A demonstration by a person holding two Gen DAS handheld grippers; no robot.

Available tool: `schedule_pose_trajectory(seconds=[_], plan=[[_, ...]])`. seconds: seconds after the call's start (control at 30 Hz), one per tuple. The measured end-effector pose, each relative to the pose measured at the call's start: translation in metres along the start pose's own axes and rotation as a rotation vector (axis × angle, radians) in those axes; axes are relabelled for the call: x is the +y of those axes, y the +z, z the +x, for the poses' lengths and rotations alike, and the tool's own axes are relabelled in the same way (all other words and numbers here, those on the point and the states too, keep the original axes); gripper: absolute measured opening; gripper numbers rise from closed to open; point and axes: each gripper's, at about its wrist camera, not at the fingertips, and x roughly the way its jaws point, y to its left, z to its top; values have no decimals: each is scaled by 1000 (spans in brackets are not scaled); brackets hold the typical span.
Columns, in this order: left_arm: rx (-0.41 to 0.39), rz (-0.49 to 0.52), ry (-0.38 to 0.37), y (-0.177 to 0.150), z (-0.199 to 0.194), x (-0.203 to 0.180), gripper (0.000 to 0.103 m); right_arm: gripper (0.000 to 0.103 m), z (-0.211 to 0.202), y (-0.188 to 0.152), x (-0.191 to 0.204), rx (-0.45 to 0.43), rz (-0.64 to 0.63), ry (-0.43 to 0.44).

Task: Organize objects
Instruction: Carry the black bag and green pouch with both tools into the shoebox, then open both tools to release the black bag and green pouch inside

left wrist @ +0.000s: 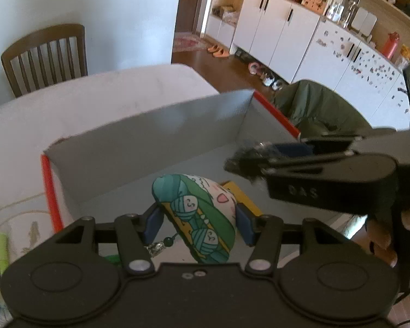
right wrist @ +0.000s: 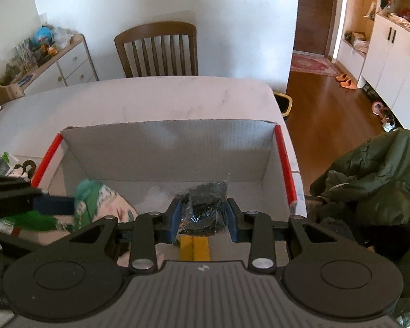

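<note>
Gripping patterned pouch (left wrist: 196, 213) in left jaws, right's black bag (right wrist: 205, 210) clear only rightside

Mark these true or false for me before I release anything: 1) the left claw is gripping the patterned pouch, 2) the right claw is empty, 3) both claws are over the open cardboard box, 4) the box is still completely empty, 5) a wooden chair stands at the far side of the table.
1) True. The left claw is closed on the patterned pouch.
2) False. The right claw clamps a small clear bag of dark contents.
3) True. Both sit above the cardboard box with its red-edged rim.
4) False. A yellow item already lies on the box floor.
5) True. The wooden chair stands beyond the table.
</note>
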Motion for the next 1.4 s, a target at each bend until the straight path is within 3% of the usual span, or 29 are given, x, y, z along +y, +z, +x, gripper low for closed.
schedule_pose_trajectory(seconds=[0.5,0.93,1.2,1.4], plan=[[141,-54,44,1,47,-1,56,34,43,11,-7,103,-27,21],[296,-87,71,2,71,5,57,36,43,9,-14,101,-30,44],[252,-70,100,0,62,3,74,46,31,9,-16,65,-25,69],[202,-93,93,-3,46,2,81,49,17,11,-18,37,-28,79]])
